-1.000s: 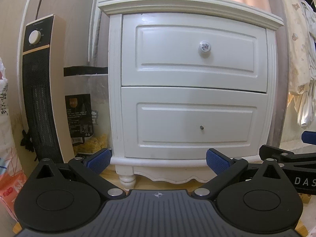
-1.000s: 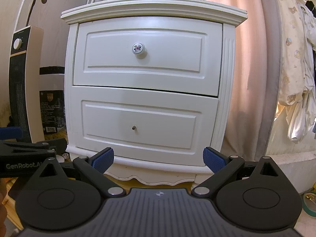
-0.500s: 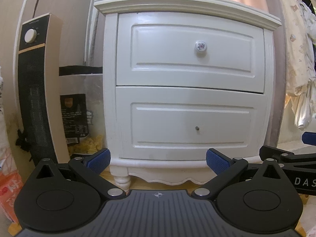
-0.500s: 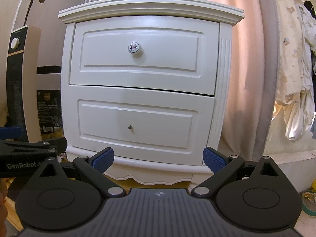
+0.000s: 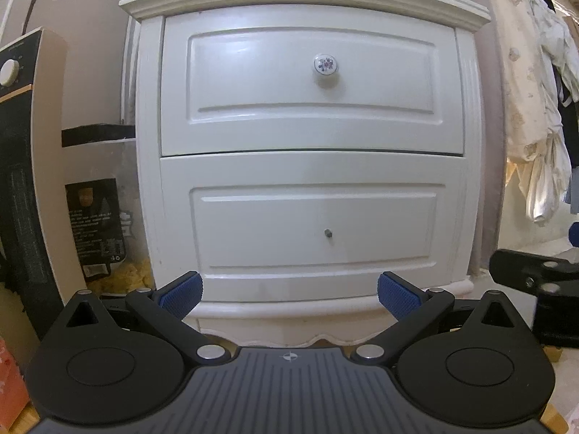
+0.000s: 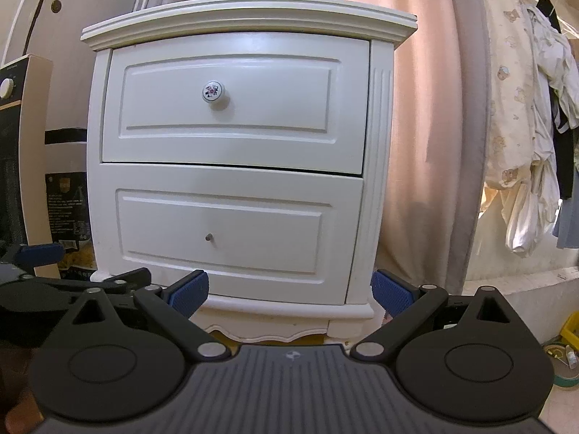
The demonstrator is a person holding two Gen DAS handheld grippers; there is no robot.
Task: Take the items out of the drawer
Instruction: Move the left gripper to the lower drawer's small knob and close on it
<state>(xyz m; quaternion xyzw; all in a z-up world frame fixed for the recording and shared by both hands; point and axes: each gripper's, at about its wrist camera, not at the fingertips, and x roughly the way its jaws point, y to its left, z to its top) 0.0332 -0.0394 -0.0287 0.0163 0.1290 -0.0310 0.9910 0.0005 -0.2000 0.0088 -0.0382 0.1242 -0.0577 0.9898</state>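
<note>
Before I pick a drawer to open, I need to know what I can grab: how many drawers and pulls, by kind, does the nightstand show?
Drawers: 2, top drawer, bottom drawer
Floral ceramic knob: 1
Small metal stud: 1
Total: 4

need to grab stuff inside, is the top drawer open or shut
Shut: the top drawer sits flush in the nightstand, knob untouched.

Dim warm indoor light, soft glare on nightstand (image 5: 307, 108), fisheye edges bent.
</note>
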